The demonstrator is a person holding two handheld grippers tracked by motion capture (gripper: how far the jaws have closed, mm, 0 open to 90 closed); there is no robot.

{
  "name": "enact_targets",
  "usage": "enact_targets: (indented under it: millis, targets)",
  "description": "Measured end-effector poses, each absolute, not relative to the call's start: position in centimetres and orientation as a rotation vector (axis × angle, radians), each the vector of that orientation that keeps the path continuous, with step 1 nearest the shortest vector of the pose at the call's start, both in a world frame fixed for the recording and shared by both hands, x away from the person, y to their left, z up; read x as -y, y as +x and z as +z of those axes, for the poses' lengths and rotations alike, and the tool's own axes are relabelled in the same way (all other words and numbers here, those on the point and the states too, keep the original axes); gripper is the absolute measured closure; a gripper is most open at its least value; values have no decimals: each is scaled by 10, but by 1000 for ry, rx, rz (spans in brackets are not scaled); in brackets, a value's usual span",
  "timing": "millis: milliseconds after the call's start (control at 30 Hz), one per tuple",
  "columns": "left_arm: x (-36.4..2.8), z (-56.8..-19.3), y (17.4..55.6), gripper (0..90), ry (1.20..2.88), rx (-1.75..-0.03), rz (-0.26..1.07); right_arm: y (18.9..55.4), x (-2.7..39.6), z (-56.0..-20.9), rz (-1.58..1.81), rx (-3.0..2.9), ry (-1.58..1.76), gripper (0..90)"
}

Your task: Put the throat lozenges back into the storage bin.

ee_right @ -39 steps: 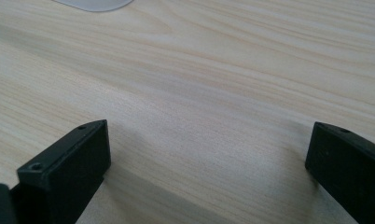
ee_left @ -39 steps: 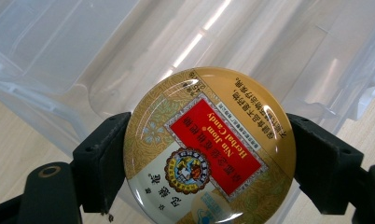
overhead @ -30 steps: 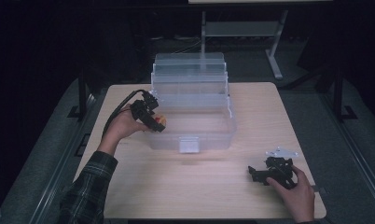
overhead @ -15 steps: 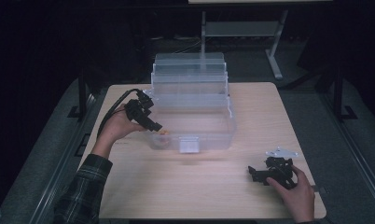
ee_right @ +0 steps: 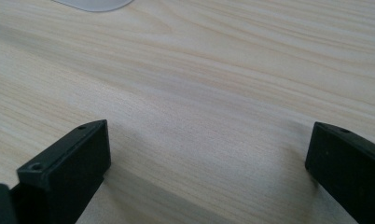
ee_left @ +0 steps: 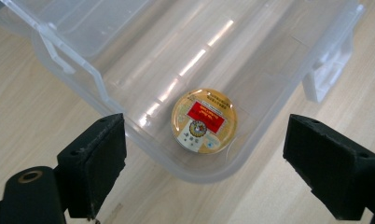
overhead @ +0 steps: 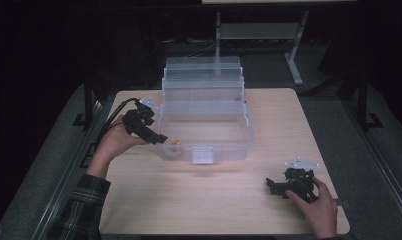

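Observation:
A clear plastic tiered organiser box (overhead: 204, 107) stands open on the wooden table (overhead: 269, 125). A small round gold tin with a red label (ee_left: 204, 120) lies flat in the near left corner of the box's bottom tray (ee_left: 129, 84); it appears as an orange spot (overhead: 175, 143) in the high view. My left gripper (overhead: 159, 138) hangs open at the tray's left front corner, its jaws spread wide on either side of the tin and apart from it. My right gripper (overhead: 272, 186) rests low over bare wood at the front right, open and holding nothing.
The box's stepped upper trays (overhead: 203, 80) rise behind the bottom tray, and a latch (overhead: 202, 155) sticks out at its front. A metal stand (overhead: 259, 32) is on the dark floor behind the table. Bare wood (ee_right: 199, 93) lies under the right gripper.
The left gripper let go of the orange tin, which now lies in the bottom tray, and the hand drew back slightly to the left. The right gripper stayed still.

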State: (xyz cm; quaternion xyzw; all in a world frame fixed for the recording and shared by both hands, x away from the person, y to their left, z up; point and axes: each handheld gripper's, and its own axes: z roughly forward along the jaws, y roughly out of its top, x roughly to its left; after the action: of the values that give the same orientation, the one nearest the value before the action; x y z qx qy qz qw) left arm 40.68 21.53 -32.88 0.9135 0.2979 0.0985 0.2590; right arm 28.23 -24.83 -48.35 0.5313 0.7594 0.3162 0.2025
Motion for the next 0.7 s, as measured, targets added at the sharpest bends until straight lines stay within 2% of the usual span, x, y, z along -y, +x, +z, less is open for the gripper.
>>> enact_targets:
  millis: [700]
  targets:
    - [-246,-340,368,118,2397,-858,333,282,248,-483,881,-2120,1483,0]
